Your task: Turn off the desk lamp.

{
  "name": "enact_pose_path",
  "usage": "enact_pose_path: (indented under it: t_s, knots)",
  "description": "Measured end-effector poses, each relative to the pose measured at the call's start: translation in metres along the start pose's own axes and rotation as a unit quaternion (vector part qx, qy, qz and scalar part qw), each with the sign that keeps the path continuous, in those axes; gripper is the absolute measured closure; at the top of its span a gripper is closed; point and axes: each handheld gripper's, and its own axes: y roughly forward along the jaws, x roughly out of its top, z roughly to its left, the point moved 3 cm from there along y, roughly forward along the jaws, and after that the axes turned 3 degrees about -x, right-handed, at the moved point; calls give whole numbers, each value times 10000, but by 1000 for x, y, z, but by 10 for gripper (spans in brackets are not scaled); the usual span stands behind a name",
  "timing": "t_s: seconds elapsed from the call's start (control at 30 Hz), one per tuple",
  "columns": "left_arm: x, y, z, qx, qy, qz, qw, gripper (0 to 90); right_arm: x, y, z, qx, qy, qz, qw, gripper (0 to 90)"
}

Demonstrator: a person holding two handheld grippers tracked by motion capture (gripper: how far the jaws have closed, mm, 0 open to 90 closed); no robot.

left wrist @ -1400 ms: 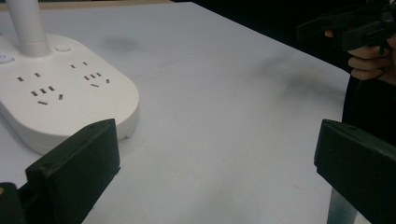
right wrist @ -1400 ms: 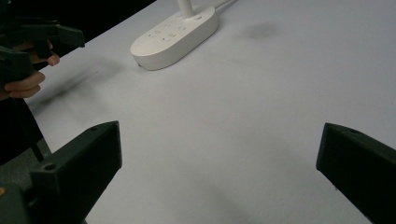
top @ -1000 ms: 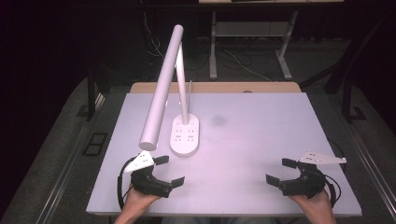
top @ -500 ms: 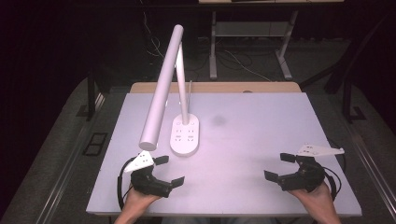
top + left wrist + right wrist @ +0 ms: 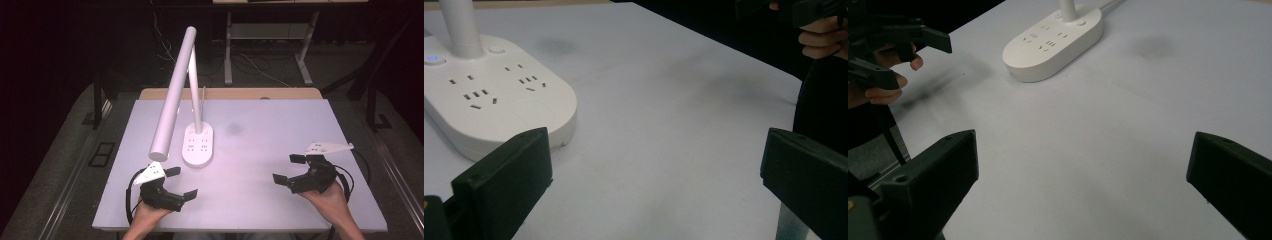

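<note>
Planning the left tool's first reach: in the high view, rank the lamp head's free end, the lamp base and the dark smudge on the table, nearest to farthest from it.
1. Lamp head's free end, just beyond the left tool.
2. Lamp base, beyond and rightward.
3. Dark smudge, farthest, mid-table.

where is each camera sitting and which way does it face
High view: above the person's side of the table, looking forward and down at the lamp; both hands show, with the left hand-held gripper and right hand-held gripper.
Left gripper view: rides the left hand-held gripper, low over the table, facing the lamp base; its two black jaws stand wide apart.
Right gripper view: rides the right hand-held gripper, facing the lamp base; jaws wide apart.
Shared: both gripper views show the lamp base and the opposite hand.
</note>
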Motion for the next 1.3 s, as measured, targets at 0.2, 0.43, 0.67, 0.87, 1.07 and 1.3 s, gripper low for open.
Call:
enact_pose_path:
  t_s: [0.2,0.43,0.67,0.87,1.07,1.3]
  knots:
    - [0,0,0,-56,-52,-49,10000,0,9,8,-1,51,11,91,9999,2]
    - [1,-1,1,-51,-78,-79,9999,0,23,18,1,138,-76,163,9997,2]
    - [0,-1,0,-58,-78,-67,9999,0,34,25,5,188,-129,198,9995,3]
    - [1,-1,0,-101,-89,-106,9999,0,46,36,11,257,-272,268,9989,3]
    - [1,-2,0,-107,-77,-129,9998,0,54,46,16,299,-366,360,9982,3]
    - [1,-3,1,-107,-87,-144,9998,0,72,63,23,417,-460,366,9974,3]
